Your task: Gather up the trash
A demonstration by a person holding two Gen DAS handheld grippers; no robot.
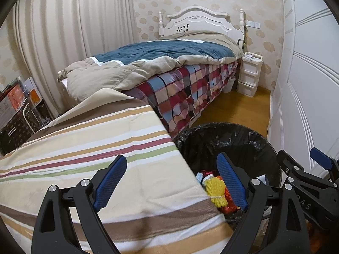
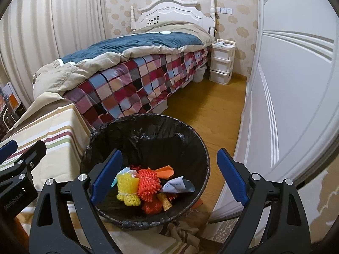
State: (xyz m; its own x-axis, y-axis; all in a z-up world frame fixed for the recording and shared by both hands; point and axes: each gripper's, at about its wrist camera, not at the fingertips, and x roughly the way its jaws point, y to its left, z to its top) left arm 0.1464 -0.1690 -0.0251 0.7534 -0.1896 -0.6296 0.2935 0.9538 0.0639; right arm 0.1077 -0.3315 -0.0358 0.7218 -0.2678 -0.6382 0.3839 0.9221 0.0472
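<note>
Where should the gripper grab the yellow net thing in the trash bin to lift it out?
Probably at its tied neck: the yellow net lies on top of the pile in the bin, cinched by a string near its lower end. Coming straight down from above looks best, since the bin's walls block the sides.

A white wooden headboard (image 2: pixel 169 10) stands against floral beige wallpaper (image 2: pixel 239 19). A teal and tan quilt (image 2: pixel 131 44) lies over a red-and-blue checked bedspread (image 2: pixel 135 84). Beside the bed stands a white plastic drawer unit (image 2: pixel 221 62) on the yellow wooden floor (image 2: pixel 203 110). A striped beige cloth (image 1: pixel 95 148) covers the near surface.
</note>
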